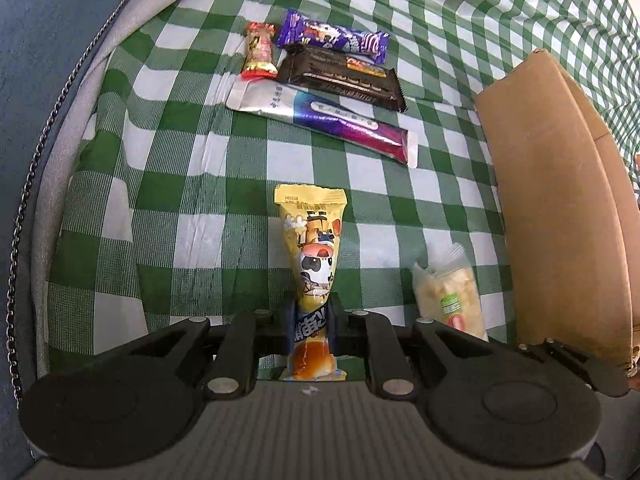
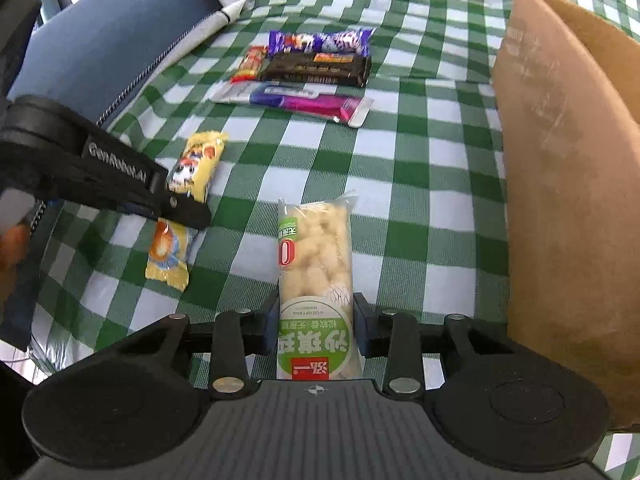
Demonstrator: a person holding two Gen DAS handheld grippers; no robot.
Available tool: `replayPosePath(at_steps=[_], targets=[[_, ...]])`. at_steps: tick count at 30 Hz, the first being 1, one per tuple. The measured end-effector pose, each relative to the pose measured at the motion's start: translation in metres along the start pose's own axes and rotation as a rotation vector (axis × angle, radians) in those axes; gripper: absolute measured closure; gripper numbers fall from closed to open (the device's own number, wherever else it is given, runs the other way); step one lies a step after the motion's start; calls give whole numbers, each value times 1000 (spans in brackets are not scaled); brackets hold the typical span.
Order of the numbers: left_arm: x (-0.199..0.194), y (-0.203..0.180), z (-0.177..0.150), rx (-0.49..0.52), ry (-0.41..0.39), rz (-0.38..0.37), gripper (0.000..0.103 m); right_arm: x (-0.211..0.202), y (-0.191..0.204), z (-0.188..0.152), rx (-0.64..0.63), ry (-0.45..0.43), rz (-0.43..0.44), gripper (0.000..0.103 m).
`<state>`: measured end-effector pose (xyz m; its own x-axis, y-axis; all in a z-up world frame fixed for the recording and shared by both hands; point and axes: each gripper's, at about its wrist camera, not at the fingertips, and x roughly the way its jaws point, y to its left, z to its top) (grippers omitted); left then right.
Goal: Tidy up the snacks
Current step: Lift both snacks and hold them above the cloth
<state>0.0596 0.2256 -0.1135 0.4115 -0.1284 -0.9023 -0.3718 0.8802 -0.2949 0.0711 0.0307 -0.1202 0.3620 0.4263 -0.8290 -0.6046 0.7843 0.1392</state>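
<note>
Both hands loaded: left gripper (image 1: pixel 312 326) clamped on the lower part of the yellow snack pack (image 1: pixel 310 264), pads pressing its sides, the pack standing out toward the middle of the frame. Right gripper (image 2: pixel 316 330) with fingers close against the pale puffed snack pack (image 2: pixel 316 256), most likely pinching it, though the contact at the pads is hard to read. Already lined up in the upper middle of the checked cloth (image 1: pixel 180 152): red candy (image 1: pixel 260 52), purple bar (image 1: pixel 332 36), dark bar (image 1: pixel 340 76), silver and purple stick (image 1: pixel 320 120), touching or just beside each other. Cardboard box (image 1: pixel 552 200) at the right edge. For the step in hand: better to lay the yellow pack flat in the bare cloth below the stick, parallel to the row, then release gently; same for the pale pack, without squeezing the fragile puffs.
</note>
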Motion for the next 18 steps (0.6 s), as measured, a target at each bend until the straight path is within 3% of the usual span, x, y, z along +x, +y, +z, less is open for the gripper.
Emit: replayPosePath(at_steps=[4, 9, 18], targets=[[-3, 0, 2, 3, -8, -24, 88, -5, -4, 1, 11, -22, -26, 65], [1, 0, 4, 18, 24, -20, 88, 4, -9, -2, 17, 40, -48, 64], [3, 1, 5, 24, 28, -17, 87, 4, -2, -2, 6, 37, -53, 61]])
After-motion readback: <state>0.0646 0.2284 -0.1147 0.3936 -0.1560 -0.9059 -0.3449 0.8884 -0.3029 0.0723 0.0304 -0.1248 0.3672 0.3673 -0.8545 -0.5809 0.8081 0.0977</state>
